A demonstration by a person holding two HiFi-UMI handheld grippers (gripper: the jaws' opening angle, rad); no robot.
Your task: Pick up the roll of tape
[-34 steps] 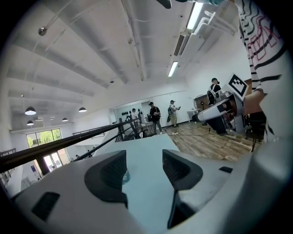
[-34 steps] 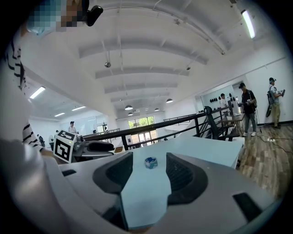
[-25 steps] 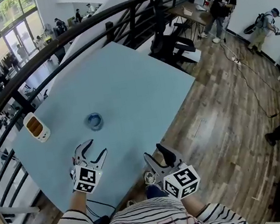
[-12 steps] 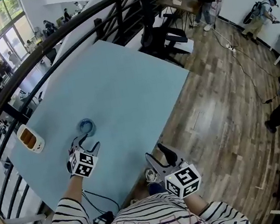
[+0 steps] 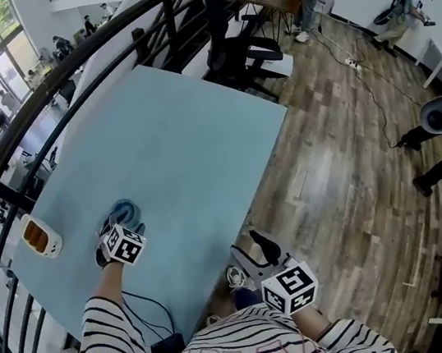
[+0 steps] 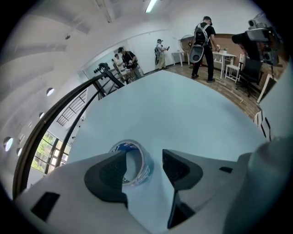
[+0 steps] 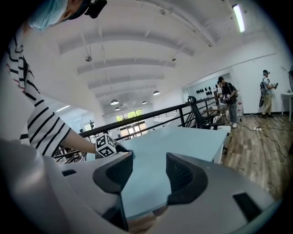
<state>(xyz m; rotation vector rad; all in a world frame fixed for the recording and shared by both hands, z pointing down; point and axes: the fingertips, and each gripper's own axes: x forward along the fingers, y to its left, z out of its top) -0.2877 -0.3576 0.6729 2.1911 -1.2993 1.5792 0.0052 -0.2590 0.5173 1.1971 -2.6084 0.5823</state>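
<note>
The roll of tape (image 5: 124,209), clear with a blue core, lies flat on the light blue table (image 5: 189,135) near its left front. My left gripper (image 5: 120,223) is right at it, and its marker cube hides most of the fingers in the head view. In the left gripper view the tape (image 6: 135,157) sits between the jaws of the open left gripper (image 6: 144,161); the left jaw overlaps the roll's near wall and the right jaw stands apart from it. My right gripper (image 5: 253,249) hangs open and empty off the table's front edge; its own view shows the same (image 7: 149,171).
A small white box with orange inside (image 5: 37,236) stands left of the tape near the table's edge. A black railing (image 5: 66,92) runs behind the table. Office chairs (image 5: 254,46) stand at the far end. People (image 5: 438,129) are on the wood floor to the right.
My left gripper has moved forward across the table until its jaws reached the tape. The right gripper has stayed where it was.
</note>
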